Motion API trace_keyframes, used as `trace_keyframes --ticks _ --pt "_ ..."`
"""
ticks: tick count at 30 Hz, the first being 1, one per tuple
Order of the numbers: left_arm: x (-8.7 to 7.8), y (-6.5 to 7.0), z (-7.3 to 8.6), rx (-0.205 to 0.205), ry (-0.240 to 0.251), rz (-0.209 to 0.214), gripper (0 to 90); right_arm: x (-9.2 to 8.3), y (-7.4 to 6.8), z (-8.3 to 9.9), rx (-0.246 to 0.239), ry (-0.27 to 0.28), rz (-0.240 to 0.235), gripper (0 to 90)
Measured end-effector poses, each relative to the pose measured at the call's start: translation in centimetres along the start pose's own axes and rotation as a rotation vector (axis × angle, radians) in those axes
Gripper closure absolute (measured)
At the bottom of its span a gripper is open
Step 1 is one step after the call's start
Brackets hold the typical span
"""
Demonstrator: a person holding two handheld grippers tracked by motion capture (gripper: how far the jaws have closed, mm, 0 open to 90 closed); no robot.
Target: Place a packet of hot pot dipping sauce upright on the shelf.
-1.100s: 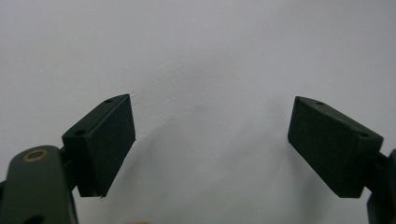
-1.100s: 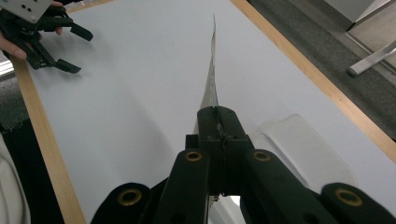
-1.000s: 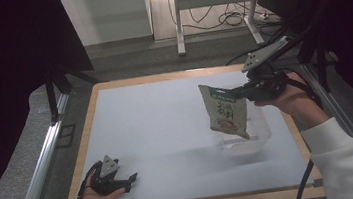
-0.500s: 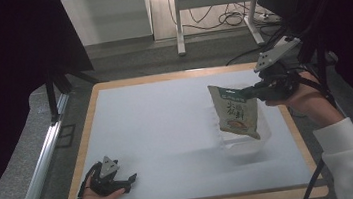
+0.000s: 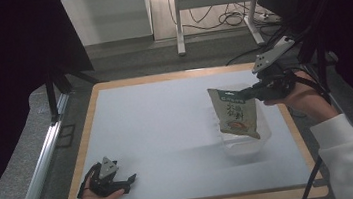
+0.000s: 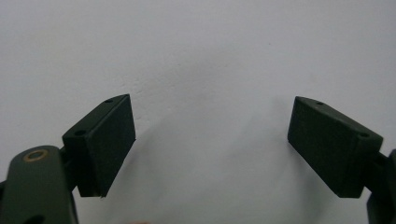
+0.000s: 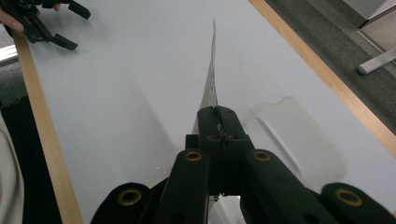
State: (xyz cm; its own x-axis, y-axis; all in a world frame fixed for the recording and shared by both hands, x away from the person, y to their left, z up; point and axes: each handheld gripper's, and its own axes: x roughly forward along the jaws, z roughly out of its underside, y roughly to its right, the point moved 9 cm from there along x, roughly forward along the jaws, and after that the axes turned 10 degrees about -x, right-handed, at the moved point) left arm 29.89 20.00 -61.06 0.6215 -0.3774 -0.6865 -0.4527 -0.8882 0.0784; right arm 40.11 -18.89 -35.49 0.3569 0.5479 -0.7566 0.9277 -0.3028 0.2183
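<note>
Near left corner of counter (image 5: 157, 127): left gripper (image 5: 129, 179) resting low in the hand, fingers (image 6: 100, 144) spread wide, nothing between them, bare white surface beneath. Idle; best left parked there, clear of the work.

Right of centre, farther in: clear plastic tub (image 5: 250, 144) standing open on the counter, rim up, apparently empty. Seen from the right gripper view, what looks like its lid (image 7: 299, 140) lying flat just beside it.

Above the tub: snack pouch (image 5: 236, 113), green band at top, hanging tilted with lower edge at or just inside the tub mouth; contact with the tub floor not resolvable. Right gripper (image 5: 254, 92) clamped tight on the pouch's top right corner, fingers (image 7: 219, 126) fully closed on the thin seal, pouch edge-on in that view.

Step judged in hand: lowering pouch into tub.

Notes for doing it well:
- Keep grip firm on the seal until the pouch bottom bears on the tub floor.
- Square the lower edge to the tub mouth first; tilted corner likely to catch the rim.
- Lower slowly and straight; light tub may skid or tip if pushed sideways.
- Lay pouch flat, then release.
- Withdraw upward, away from the rim.
</note>
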Motion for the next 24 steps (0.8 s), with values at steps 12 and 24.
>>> trace_keyframes --ticks 12,24 --pt "0.0 0.0 0.0 0.002 0.001 -0.002 15.0 1.9 0.8 2.4 0.033 -0.001 -0.023 89.2" --pt "0.0 0.1 0.0 0.006 0.002 0.002 15.1 4.1 1.4 5.8 0.112 -0.017 -0.006 88.2"
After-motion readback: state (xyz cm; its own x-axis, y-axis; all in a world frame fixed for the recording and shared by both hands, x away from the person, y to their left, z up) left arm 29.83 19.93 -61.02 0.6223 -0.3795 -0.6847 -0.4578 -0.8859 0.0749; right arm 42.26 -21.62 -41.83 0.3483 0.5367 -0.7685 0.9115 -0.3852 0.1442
